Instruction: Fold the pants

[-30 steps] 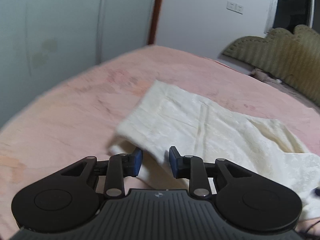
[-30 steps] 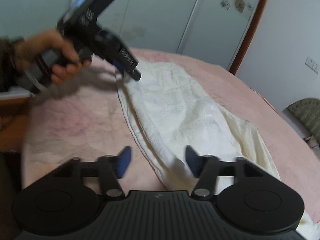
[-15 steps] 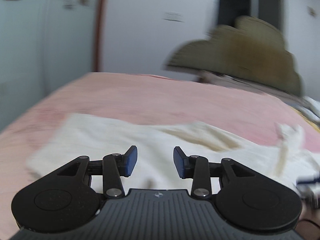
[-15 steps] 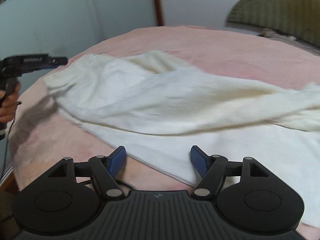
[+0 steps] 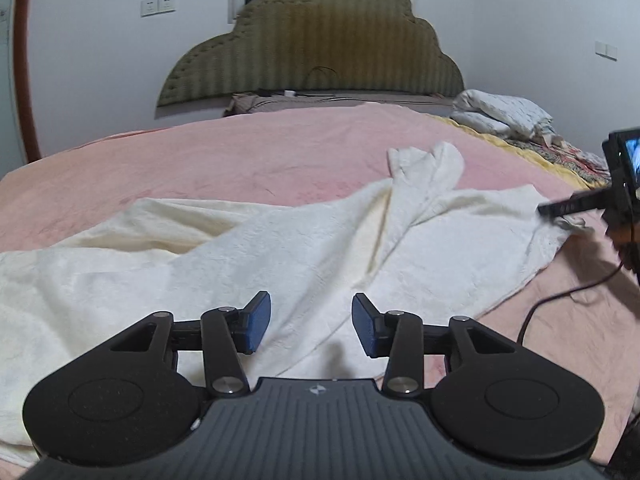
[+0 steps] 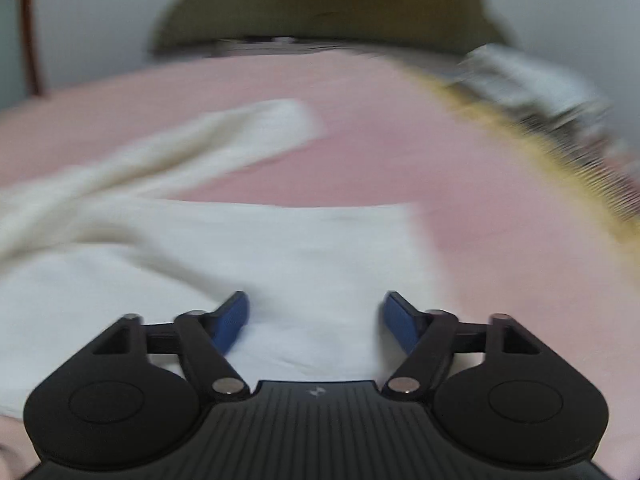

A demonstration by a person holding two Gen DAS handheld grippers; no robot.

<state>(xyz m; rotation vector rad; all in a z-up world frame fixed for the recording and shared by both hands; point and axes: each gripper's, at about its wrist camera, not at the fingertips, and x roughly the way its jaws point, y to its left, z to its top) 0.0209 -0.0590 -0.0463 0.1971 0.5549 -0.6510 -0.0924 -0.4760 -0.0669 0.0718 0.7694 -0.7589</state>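
Note:
Cream-white pants lie spread and rumpled across a pink bed cover, one leg twisted over the other. My left gripper is open and empty, hovering just above the near edge of the pants. My right gripper is open and empty over a flat end of the pants; this view is motion-blurred. The right gripper also shows at the right edge of the left wrist view, touching the far end of the pants.
An olive padded headboard stands at the far end of the bed. Folded patterned bedding and a yellow-edged blanket lie at the far right. A black cable trails over the cover at the right.
Both grippers have swung round from the wardrobe side to face the headboard. The right gripper has moved to the far end of the pants. Both stay open and empty.

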